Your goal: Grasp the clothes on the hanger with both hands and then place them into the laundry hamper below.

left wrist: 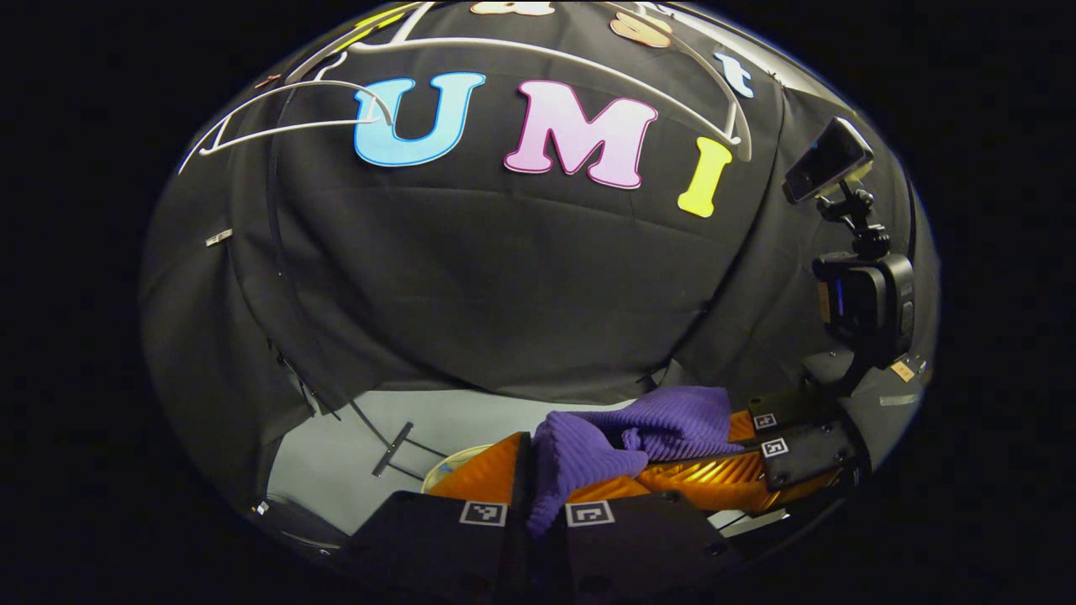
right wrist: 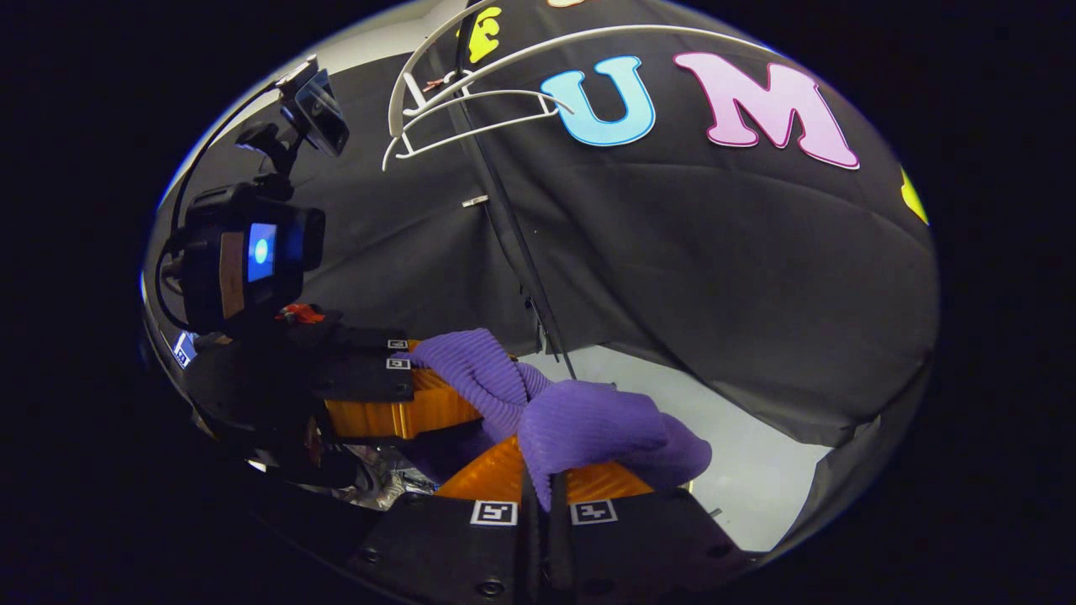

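Being soft, light ribbed purple knit cloth [left wrist: 626, 437], it is clamped at bunched folds by left tongs [left wrist: 538, 504] and right tongs [right wrist: 542, 500]

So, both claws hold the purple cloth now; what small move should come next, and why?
Probably lower both claws together toward the hamper. The left claw and the right claw each pinch the purple garment, and the white hangers hang bare above, so the cloth looks free. The hamper itself I cannot make out clearly below.
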### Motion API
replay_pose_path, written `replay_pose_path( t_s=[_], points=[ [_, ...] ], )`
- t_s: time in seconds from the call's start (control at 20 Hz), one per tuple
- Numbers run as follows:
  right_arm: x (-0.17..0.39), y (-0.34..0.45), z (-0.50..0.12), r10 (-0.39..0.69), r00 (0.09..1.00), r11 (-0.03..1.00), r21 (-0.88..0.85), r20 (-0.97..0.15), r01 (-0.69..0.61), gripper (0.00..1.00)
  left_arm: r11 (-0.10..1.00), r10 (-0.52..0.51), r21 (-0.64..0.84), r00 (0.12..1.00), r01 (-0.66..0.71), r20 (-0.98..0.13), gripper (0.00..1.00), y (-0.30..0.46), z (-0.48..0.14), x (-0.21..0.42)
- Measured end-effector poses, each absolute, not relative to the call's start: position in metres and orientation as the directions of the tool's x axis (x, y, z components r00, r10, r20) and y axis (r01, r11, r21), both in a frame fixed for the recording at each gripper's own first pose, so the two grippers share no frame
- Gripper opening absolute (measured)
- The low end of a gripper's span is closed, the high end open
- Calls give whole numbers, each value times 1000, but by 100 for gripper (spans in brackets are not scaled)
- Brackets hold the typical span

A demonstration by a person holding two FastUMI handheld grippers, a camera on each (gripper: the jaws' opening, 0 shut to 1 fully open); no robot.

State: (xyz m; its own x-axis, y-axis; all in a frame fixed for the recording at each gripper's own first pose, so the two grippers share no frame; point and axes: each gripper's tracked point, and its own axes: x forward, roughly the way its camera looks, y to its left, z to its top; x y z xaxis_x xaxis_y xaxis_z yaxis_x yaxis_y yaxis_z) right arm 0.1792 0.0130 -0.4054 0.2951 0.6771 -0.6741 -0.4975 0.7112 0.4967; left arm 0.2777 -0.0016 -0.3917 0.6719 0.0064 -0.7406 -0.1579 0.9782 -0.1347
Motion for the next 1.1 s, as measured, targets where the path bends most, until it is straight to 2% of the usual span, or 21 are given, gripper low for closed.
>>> replay_pose_path(
  t_s=[0.15, 0.2, 0.25, 0.3, 0.35, 0.5, 0.6, 1.1],
  points=[
    [178, 9, -416, 620, 295, 743, 422, -727, -520, 9, 975, 25, -122, 633, -187, -774, 13, 1, -400, 268],
    [176, 7, -422, 598, 288, 749, 394, -748, -532, 18, 974, 28, -115, 610, -195, -792, 16, 2, -403, 263],
    [173, 6, -427, 588, 273, 746, 380, -761, -547, 23, 975, 25, -110, 587, -193, -809, 12, 1, -407, 257],
    [170, 4, -430, 578, 263, 744, 367, -772, -559, 26, 977, 19, -106, 573, -184, -820, 29, 1, -409, 253],
    [167, 4, -432, 567, 252, 742, 353, -784, -570, 33, 979, 30, -88, 560, -183, -828, 47, 5, -409, 249],
    [168, -1, -434, 559, 262, 725, 310, -787, -615, 72, 980, 53, -62, 545, -191, -836, 98, 10, -414, 241],
    [173, -2, -428, 566, 272, 725, 312, -778, -614, 99, 976, 68, -58, 547, -209, -834, 98, 16, -414, 240],
    [183, -3, -416, 527, 339, 764, 260, -779, -590, 99, 976, 75, -67, 613, -206, -786, 96, 26, -388, 247]
  ],
)
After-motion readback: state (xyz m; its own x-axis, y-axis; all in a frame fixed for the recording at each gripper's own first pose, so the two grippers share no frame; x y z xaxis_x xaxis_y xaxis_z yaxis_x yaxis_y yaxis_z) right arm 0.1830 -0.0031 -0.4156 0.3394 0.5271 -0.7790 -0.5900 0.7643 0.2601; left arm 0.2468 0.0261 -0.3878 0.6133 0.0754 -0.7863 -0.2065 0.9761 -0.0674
